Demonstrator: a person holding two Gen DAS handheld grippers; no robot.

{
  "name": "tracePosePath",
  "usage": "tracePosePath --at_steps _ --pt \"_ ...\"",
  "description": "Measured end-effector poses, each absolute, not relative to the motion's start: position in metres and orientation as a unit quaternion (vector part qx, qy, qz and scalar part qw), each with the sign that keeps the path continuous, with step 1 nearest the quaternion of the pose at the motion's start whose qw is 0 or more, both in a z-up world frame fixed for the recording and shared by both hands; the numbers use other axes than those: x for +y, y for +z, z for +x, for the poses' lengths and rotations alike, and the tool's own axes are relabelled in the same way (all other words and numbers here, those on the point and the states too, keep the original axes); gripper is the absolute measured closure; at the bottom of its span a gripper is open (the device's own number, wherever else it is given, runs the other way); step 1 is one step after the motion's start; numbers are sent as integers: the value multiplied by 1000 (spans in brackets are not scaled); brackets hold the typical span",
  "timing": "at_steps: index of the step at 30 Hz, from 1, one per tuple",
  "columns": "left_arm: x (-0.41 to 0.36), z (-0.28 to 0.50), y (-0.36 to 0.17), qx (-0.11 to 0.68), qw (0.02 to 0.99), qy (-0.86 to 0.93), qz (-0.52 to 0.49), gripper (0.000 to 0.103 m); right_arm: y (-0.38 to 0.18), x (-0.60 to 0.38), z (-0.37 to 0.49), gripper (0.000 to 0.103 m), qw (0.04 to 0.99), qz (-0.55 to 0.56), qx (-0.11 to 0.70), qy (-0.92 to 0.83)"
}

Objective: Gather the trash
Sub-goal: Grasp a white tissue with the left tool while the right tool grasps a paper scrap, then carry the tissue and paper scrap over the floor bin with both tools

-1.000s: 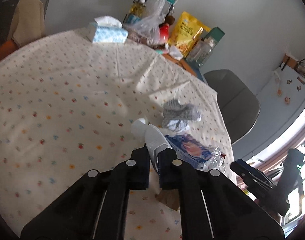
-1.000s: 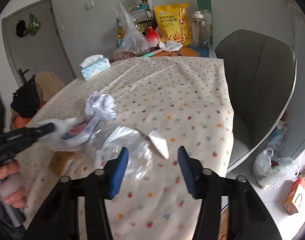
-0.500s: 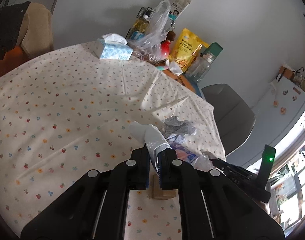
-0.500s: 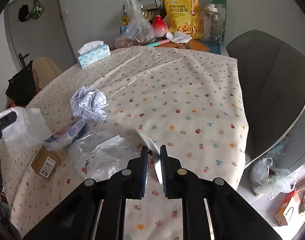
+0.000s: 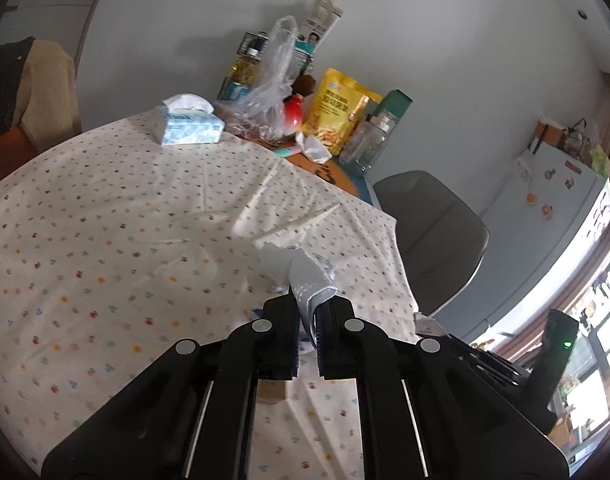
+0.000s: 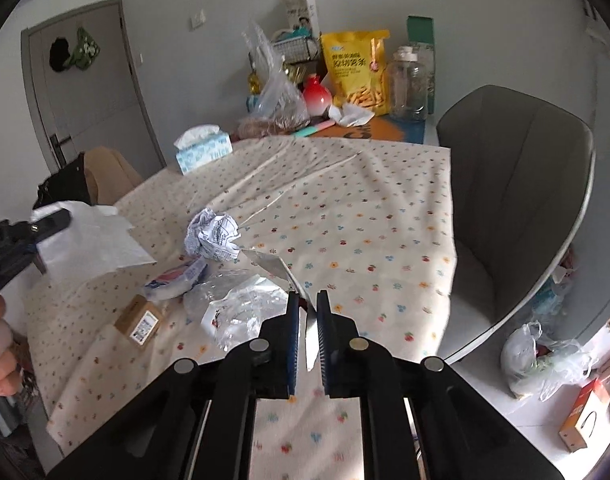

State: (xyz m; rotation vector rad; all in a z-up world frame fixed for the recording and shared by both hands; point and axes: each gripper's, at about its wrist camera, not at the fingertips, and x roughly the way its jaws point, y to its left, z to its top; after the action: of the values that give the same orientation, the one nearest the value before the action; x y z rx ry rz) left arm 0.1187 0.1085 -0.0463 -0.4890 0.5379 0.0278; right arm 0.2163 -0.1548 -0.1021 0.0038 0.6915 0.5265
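Already both tools carry something. The left gripper [image 5: 305, 312] is clamped on a limp white plastic bag [image 6: 91, 240], held up off the floral tablecloth [image 6: 345, 220]. The right gripper [image 6: 307, 312], whose jaws have just been closing, pinches a thin white paper scrap [image 6: 277, 266] by its near end. Such paper is light, floppy and easily torn, so an edge pinch suits it. On the cloth lie a crumpled paper ball [image 6: 213, 238], a clear crinkly wrapper [image 6: 237, 308], a small cardboard box [image 6: 139, 322] and a snack packet [image 6: 177, 280]. The bag looks empty, though its mouth is hard to see.
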Motion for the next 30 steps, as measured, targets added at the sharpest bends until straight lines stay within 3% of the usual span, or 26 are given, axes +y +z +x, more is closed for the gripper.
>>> tracePosePath --at_steps 30 --pt "-84 169 -77 312 923 -136 -178 96 -133 -323 169 93 922 98 358 108"
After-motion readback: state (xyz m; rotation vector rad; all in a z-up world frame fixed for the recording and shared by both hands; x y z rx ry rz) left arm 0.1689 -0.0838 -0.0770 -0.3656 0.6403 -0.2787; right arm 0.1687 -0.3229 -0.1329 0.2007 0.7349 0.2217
